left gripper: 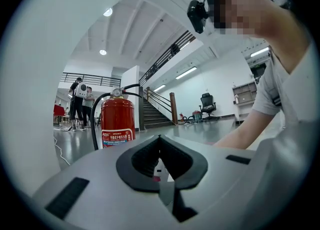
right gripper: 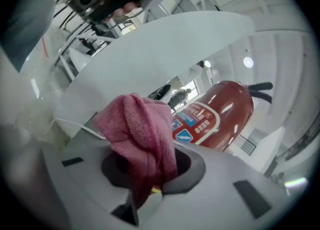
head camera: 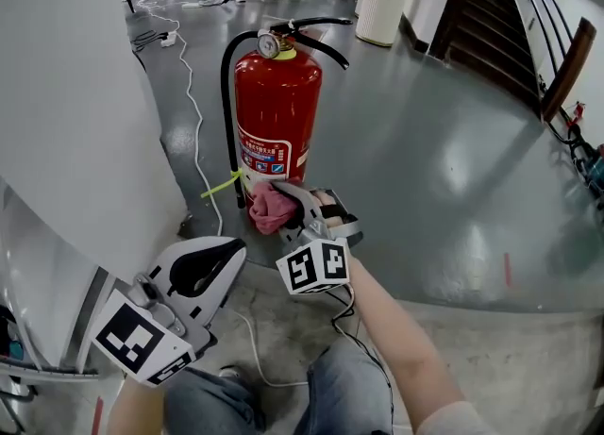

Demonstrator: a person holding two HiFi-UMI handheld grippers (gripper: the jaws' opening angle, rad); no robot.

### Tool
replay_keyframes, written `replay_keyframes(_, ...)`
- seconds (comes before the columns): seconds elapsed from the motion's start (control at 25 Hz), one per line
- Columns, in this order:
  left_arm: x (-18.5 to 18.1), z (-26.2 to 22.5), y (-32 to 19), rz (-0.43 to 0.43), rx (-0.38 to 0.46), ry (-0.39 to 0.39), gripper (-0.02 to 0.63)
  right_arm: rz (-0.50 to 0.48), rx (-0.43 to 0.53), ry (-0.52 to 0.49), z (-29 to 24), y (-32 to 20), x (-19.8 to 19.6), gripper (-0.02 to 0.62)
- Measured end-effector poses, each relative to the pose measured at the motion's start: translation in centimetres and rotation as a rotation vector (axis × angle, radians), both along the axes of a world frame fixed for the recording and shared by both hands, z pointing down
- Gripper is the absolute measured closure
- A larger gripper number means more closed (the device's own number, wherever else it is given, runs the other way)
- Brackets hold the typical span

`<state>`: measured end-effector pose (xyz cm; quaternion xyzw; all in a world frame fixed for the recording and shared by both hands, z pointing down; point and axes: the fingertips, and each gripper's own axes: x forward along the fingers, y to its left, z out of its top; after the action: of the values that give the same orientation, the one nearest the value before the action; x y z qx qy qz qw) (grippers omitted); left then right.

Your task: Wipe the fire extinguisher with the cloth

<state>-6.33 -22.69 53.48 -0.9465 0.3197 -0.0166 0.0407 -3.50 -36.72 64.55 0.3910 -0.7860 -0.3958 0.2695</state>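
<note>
Pink terry cloth [head camera: 272, 209] is clamped in the right gripper [head camera: 293, 205] jaws, low against the upright red cylindrical fire extinguisher [head camera: 276, 112] on the grey floor [head camera: 425, 159]. Left gripper [left gripper: 160, 141] jaws are together, empty.

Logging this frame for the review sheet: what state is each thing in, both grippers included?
fire extinguisher: upright on the floor, hose hanging down its side.
cloth: bunched, clamped in the right gripper, held at the extinguisher's lower body; contact unclear.
right gripper: shut on the cloth.
left gripper: shut, empty, low and away from the extinguisher.
</note>
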Motion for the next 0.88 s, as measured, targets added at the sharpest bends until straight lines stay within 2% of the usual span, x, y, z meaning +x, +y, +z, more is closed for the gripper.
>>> replay_keyframes(0.28,0.6,-1.0,-0.1,-0.007,0.028,-0.006,0.597,-0.106,-0.214,-0.345,-5.8,3.4,-0.1,0.504)
replay_keyframes(0.52,0.6,-2.8,-2.1,0.000,0.041,-0.001,0.596,-0.209,-0.311,-0.532,-10.6,5.8,-0.5,0.503)
replay_keyframes(0.68,0.6,-5.0,-3.9,0.061,0.022,-0.012,0.595,-0.216,-0.352,-0.687,-14.6,5.4,-0.4,0.503)
replay_keyframes(0.88,0.4,-7.3,-5.4,0.098,0.006,-0.078,0.597,-0.183,-0.405,-0.781,-18.5,4.6,-0.5,0.503)
